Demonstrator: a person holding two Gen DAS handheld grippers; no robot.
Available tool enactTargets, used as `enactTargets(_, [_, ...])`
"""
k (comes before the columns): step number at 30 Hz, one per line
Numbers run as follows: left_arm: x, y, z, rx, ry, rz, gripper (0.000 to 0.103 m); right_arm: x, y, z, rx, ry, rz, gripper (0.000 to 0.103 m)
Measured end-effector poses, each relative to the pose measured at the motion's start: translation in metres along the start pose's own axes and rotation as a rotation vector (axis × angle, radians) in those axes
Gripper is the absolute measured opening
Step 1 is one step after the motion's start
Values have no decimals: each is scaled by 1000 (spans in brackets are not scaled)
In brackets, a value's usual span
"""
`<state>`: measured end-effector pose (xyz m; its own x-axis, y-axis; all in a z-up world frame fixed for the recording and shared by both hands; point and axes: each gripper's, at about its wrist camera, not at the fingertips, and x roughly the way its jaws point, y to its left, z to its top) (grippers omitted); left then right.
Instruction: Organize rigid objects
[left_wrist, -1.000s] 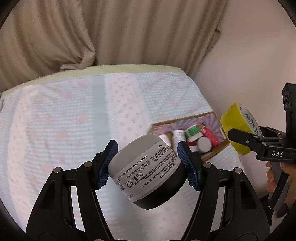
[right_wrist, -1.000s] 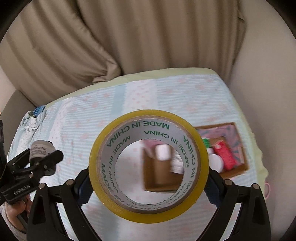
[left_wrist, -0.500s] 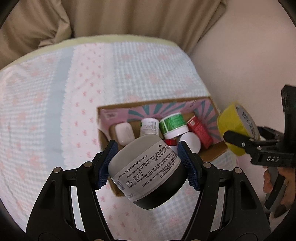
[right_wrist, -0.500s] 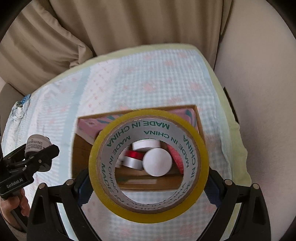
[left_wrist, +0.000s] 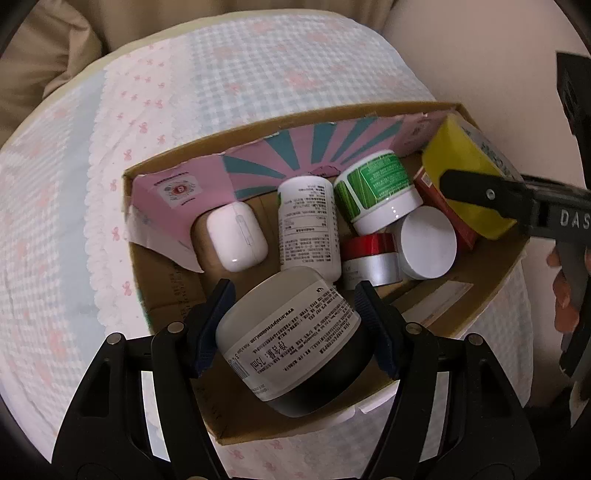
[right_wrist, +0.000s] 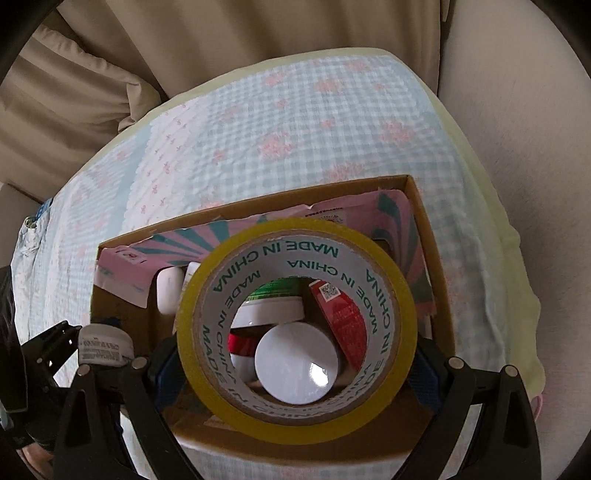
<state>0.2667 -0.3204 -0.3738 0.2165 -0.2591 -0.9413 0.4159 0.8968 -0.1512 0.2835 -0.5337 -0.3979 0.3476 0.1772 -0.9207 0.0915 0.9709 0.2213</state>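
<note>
My left gripper (left_wrist: 295, 328) is shut on a grey-and-black cream jar (left_wrist: 291, 339) and holds it over the near left part of an open cardboard box (left_wrist: 258, 122). My right gripper (right_wrist: 295, 365) is shut on a yellow tape roll (right_wrist: 295, 417), held over the box's right end; the roll also shows in the left wrist view (left_wrist: 465, 173). The box holds a white case (left_wrist: 236, 236), a white bottle (left_wrist: 308, 229), a green-labelled jar (left_wrist: 376, 188), a white round lid (left_wrist: 428, 242), a red-and-silver tin (left_wrist: 369, 254) and a red packet (right_wrist: 340, 314).
The box (right_wrist: 424, 206) sits near the right front corner of a bed with a blue-and-pink checked cover (left_wrist: 110, 147). A pink-and-teal paper liner (left_wrist: 295, 147) stands along its far wall. A beige curtain (right_wrist: 221, 44) hangs behind; a pale wall (right_wrist: 517, 110) is on the right.
Both grippers have moved forward and down toward the box with their loads still held. The box now looms large beneath them.
</note>
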Motion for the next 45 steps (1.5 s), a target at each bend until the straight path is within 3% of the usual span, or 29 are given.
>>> enactTargets(3, [-5,-6,2,35,-11,5,69,4,0,4,-3,5,4,97])
enactTargets(4, [-7,-9,3,48,-12,31,93,6,1,7,-3,9,7,97])
enactTargets(5, [-10,-11,3,58,-16,56,103,7,2,8,-1,12,9,97])
enactTargets(8, [-17,-10,3,47,-27,36,103,7,4,13,-5,28,3,103])
enactTargets(11, [-20,-7,0,33,-16,42,103,-11,-2,9,48,-98,44,103])
enactTargets(13, [-22,-5,-1,26,-15,45,103,-17,-7,6,85,-132,29,103])
enactTargets(16, [-25,-1,-3,9,-13,43,103,-19,-11,0,120,-98,38,103])
enactTargets(31, [-62,4,-16,-1,-53,49,103,-38,6,-17,106,-93,-18,103])
enactTargets(37, [-102,6,-26,-7,-101,49,103,-67,23,-23,90,-126,-30,103])
enactTargets(45, [-210,38,-54,-74,-209,62,103,-138,82,-41,-23,-150,-157,103])
